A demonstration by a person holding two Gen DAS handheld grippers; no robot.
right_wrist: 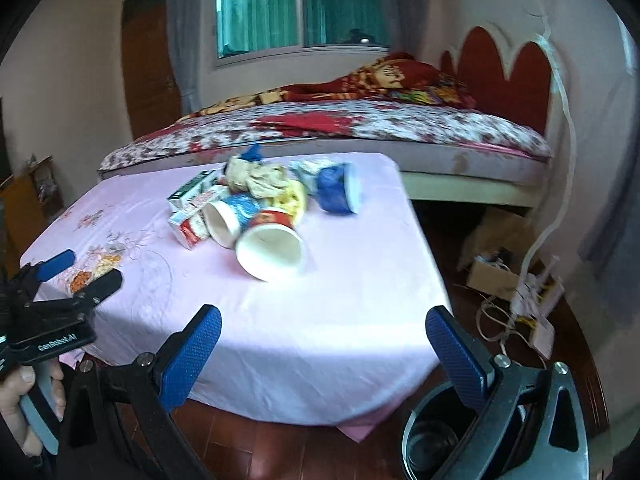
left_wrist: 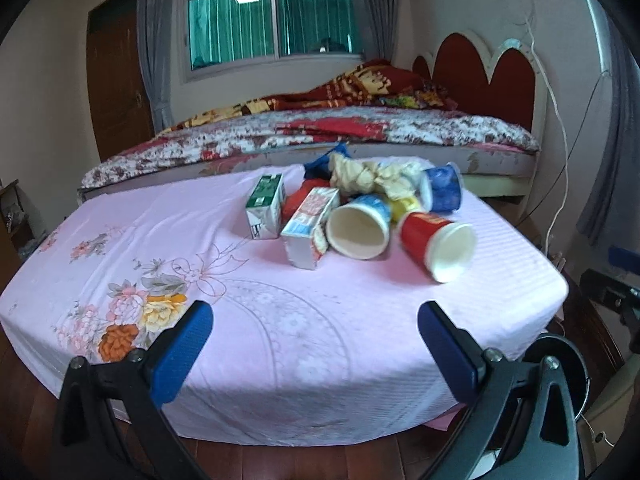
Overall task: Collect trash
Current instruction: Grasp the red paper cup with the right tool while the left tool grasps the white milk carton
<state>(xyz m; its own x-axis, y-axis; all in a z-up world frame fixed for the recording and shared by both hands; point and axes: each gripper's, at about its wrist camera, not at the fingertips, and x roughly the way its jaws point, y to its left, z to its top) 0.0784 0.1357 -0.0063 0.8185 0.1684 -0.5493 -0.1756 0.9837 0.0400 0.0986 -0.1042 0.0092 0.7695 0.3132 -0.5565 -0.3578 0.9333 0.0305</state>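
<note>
A pile of trash lies on the pink-clothed table: a green carton, a red-and-white carton, a blue paper cup and a red paper cup on their sides, another blue cup and crumpled paper behind. My left gripper is open over the table's near edge, short of the pile. My right gripper is open too, nothing between its fingers, with the red cup nearest ahead. In the right wrist view, the left gripper shows at the left.
A dark round bin stands on the wooden floor by the table's near right corner, also visible as the bin. A bed runs behind the table. Cables and a power strip and a cardboard box lie on the floor at right.
</note>
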